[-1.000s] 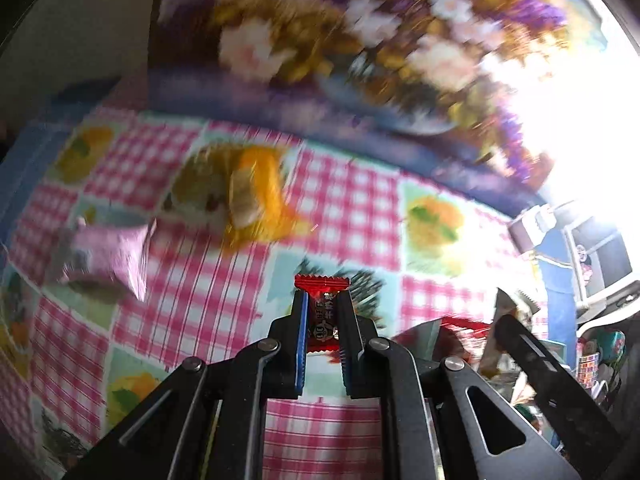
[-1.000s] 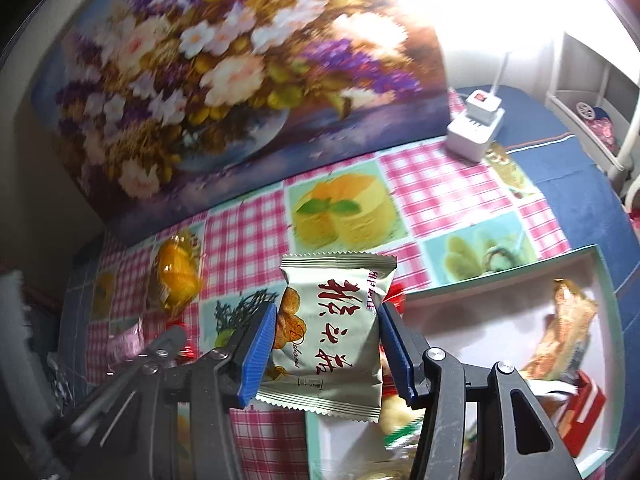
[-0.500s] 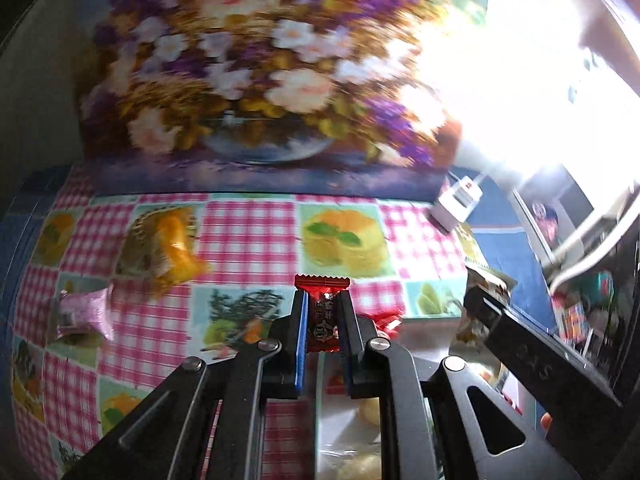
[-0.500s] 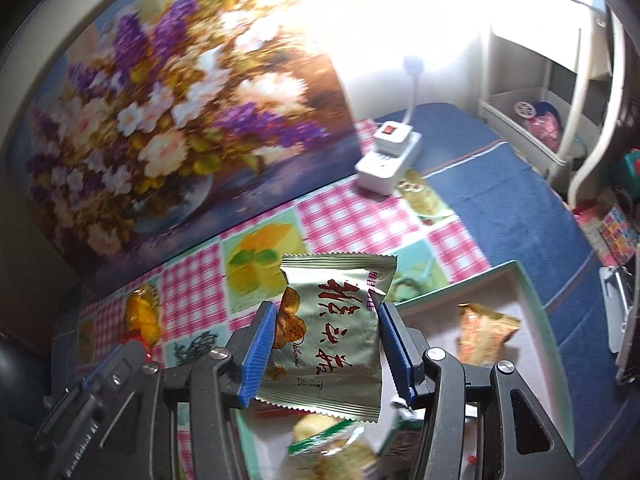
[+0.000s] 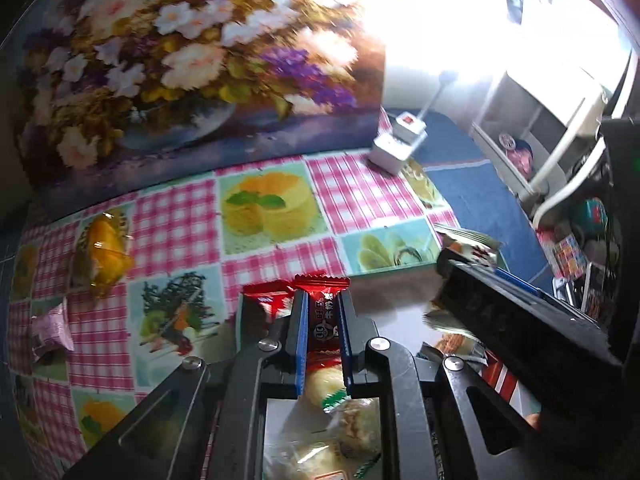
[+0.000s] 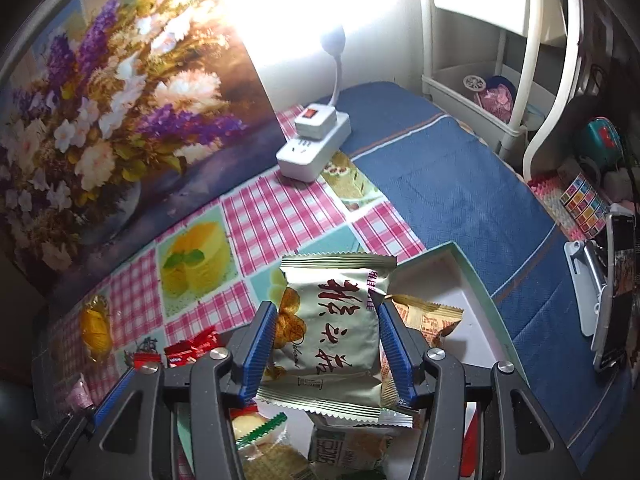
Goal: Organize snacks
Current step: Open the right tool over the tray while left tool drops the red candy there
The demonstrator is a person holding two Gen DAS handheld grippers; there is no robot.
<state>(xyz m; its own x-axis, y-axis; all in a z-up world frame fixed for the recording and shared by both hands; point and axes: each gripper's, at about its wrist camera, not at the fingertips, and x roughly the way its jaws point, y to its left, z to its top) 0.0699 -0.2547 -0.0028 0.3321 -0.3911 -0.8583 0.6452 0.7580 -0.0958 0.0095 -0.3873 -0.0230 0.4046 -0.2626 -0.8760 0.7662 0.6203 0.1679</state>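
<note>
My left gripper (image 5: 322, 300) is shut on a small red candy packet (image 5: 321, 308) and holds it over the near end of the snack tray (image 5: 392, 270). My right gripper (image 6: 326, 312) is shut on a pale green snack packet (image 6: 332, 320) and holds it above the same tray (image 6: 476, 284). The tray holds several wrapped snacks, among them an orange packet (image 6: 428, 316). An orange-filled clear packet (image 5: 104, 252) and a pink packet (image 5: 52, 326) lie on the checked cloth to the left. A red packet (image 5: 266, 300) lies by the tray's corner.
A flower painting (image 5: 180, 72) stands along the back of the table. A white power strip with a plug (image 6: 314, 146) sits at its right end. A blue cloth (image 6: 460, 200) covers the table's right side. A white rack (image 6: 500, 92) and a phone on a stand (image 6: 616, 296) stand beyond it.
Both grippers have swung to the right with their packets and now hang over the tray. The loose packets on the cloth have slid to the left of the views.
</note>
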